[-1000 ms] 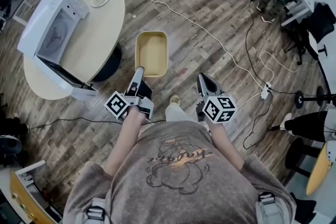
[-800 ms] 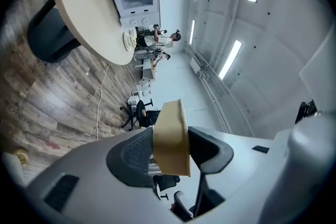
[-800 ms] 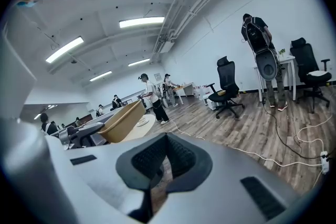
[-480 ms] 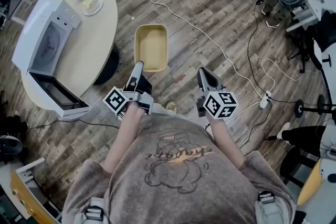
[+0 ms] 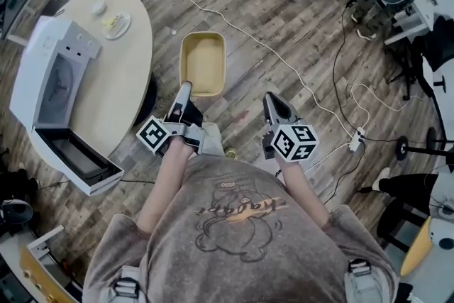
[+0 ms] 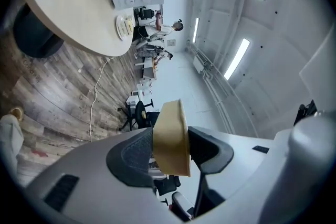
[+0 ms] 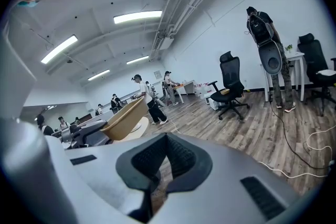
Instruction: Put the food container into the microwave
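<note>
The left tool [image 5: 186, 90] pinches the near rim of the yellow food container [image 5: 203, 64], which hangs out over the wooden floor, well apart from the microwave [image 5: 57, 85] that stands with its door open on the round desk [image 5: 124, 78] to the left. The right tool [image 5: 272, 103] is closed on nothing. Gripped at one edge only, the container could sag or slip from the pads on the way across. It could also knock the open door or the cavity's edge if it arrives skewed.
</note>
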`<state>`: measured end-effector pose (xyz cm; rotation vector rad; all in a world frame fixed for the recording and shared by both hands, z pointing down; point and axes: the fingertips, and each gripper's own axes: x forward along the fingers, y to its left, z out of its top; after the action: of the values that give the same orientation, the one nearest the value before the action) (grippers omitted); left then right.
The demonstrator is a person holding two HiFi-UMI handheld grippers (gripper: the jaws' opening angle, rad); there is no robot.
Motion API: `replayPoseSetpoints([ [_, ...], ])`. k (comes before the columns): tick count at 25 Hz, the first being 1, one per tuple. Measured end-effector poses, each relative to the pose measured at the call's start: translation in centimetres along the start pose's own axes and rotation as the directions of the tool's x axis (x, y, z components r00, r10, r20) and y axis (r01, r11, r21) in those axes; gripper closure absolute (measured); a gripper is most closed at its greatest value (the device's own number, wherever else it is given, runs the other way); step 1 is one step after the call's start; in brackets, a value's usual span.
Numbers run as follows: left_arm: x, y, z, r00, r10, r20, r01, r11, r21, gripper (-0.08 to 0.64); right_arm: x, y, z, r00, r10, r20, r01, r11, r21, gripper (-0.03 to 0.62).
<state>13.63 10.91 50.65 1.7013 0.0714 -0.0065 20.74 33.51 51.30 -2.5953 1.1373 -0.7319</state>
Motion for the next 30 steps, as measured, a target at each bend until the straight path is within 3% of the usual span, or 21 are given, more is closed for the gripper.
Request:
replayPoseSetpoints([
  [9,6.1,-0.4,7.9,0.999,-0.028,0.017,0.028,1.0,0.007,0.345,10.2,2.7,4.6,0.998,0.059,-0.004,-0.059,0.998,-0.028,0.592],
  [19,5.5,-1.2,17.1,0.987,-0.029,0.156,0.025,0.999,0.024,0.345,19.4,9.7,7.8,0.976,0.21,-0.054,-0.214,0.973,-0.082,0.592],
  [25,2.6,-0.7,21.3,0.95,-0.005,0.311,0.001,1.0,0.013,0.345,24.2,14.6,8.3,0.933,0.337,-0.127,-0.353,0.925,-0.138,0.592],
  [30,-0.3,-0.6,24.1,0.894,0.02,0.448,-0.025,1.0,0.005,0.345,28.1,19.2,8.3,0.866,0.459,-0.199,-0.49,0.858,-0.155,0.592],
])
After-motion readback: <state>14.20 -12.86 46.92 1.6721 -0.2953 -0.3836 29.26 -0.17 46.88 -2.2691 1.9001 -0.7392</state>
